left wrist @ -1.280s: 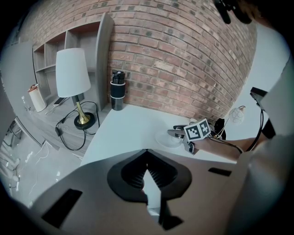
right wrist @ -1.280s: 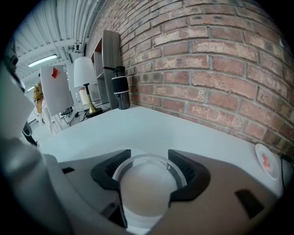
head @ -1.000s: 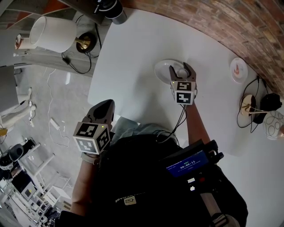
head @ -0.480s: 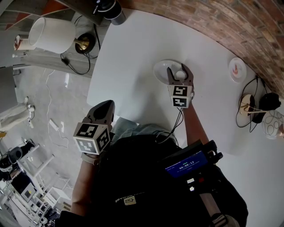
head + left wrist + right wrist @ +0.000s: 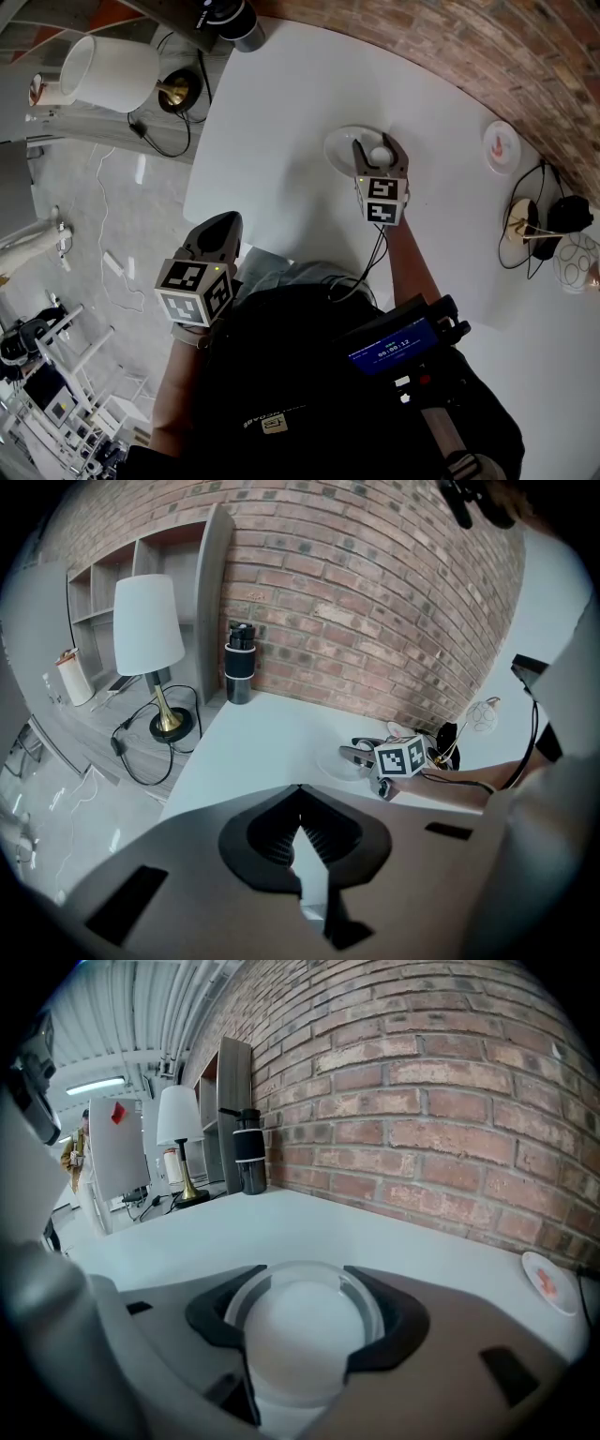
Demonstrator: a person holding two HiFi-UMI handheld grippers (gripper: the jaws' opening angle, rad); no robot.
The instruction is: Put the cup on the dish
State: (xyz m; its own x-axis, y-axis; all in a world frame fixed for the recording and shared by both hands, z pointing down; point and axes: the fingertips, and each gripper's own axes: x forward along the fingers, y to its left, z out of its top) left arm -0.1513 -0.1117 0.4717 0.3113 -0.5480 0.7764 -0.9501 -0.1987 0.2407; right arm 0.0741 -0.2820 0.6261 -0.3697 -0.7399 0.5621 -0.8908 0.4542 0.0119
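L gripper (image 5: 223, 221) hung well left of the dish (image 5: 338, 148), by the table (image 5: 281, 103) edge, jaws together w/ nothing btwn them. R gripper (image 5: 377, 143) was clamped on the cup (image 5: 380, 154), over the dish's right part.

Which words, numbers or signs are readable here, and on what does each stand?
"00:00:12", it seems: screen on the person's chest.
Print on the black bottle: too small to read.
Tag on the black clothing: blurred.
Marker cubes: patterns only, no words.
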